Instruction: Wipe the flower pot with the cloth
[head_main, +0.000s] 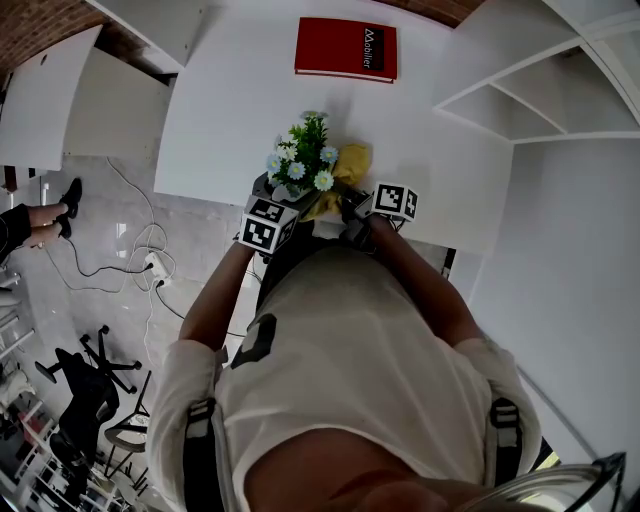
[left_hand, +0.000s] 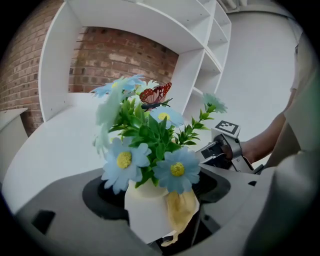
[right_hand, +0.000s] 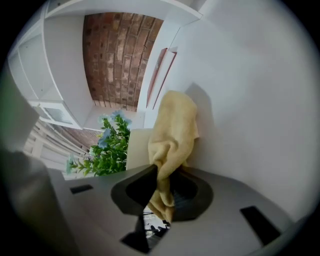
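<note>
A white flower pot (left_hand: 146, 212) with blue and white daisies (left_hand: 176, 170) and a red butterfly (left_hand: 156, 95) sits between the jaws of my left gripper (left_hand: 157, 194), which is shut on it. In the head view the flower pot's flowers (head_main: 305, 160) stand over the table's near edge, with the left gripper (head_main: 272, 205) at their left. My right gripper (right_hand: 162, 187) is shut on a yellow cloth (right_hand: 172, 135), which hangs bunched against the pot's side (right_hand: 136, 147). The cloth (left_hand: 181, 210) drapes down the pot's right face. The right gripper (head_main: 358, 207) is just to the right of the pot.
The white table (head_main: 230, 110) holds a red book (head_main: 346, 49) at its far edge. White shelving (head_main: 520, 90) stands at the right. Left of the table, the floor has cables (head_main: 140, 262), an office chair (head_main: 95, 375) and a person's legs (head_main: 40, 222).
</note>
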